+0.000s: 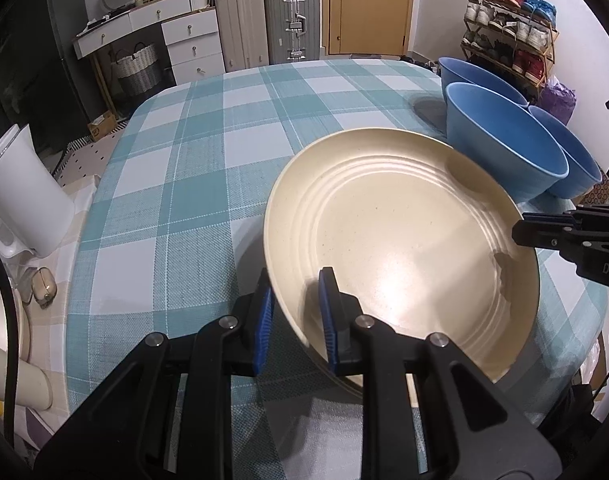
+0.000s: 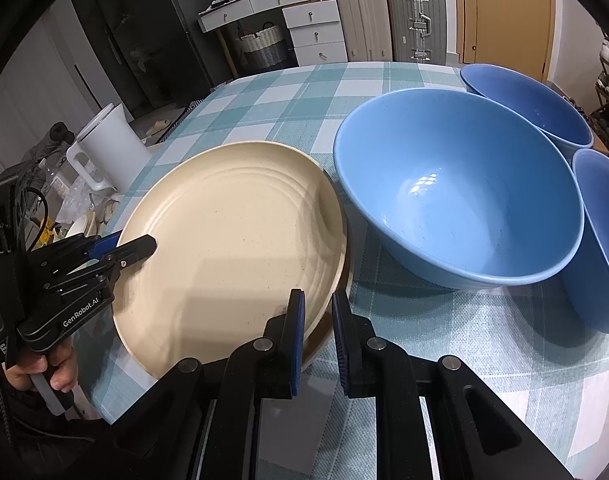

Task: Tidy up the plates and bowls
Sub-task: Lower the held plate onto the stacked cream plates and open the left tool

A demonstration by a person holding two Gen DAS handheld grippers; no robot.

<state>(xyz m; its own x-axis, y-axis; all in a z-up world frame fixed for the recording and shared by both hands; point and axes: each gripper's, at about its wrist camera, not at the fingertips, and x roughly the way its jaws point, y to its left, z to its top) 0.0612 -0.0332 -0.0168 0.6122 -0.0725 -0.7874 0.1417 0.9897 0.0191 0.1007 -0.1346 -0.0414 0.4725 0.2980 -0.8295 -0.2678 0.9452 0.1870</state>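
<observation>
A cream ridged plate (image 1: 400,240) (image 2: 232,248) sits tilted on top of another plate whose brown edge (image 2: 324,340) shows beneath it. My left gripper (image 1: 296,312) straddles the cream plate's near rim, one blue pad inside and one outside, jaws set apart around the rim. My right gripper (image 2: 318,332) straddles the rim on the opposite side; it shows in the left wrist view (image 1: 544,236). Three blue bowls stand right of the plates: a large one (image 2: 460,192) (image 1: 504,148), one behind (image 2: 532,104) and one at the right edge (image 2: 604,240).
The table wears a teal checked cloth (image 1: 208,184). A white kettle (image 1: 20,192) and clutter stand off the table's left side. Drawers, suitcases (image 1: 264,20), a door and a shoe rack (image 1: 508,32) line the far wall.
</observation>
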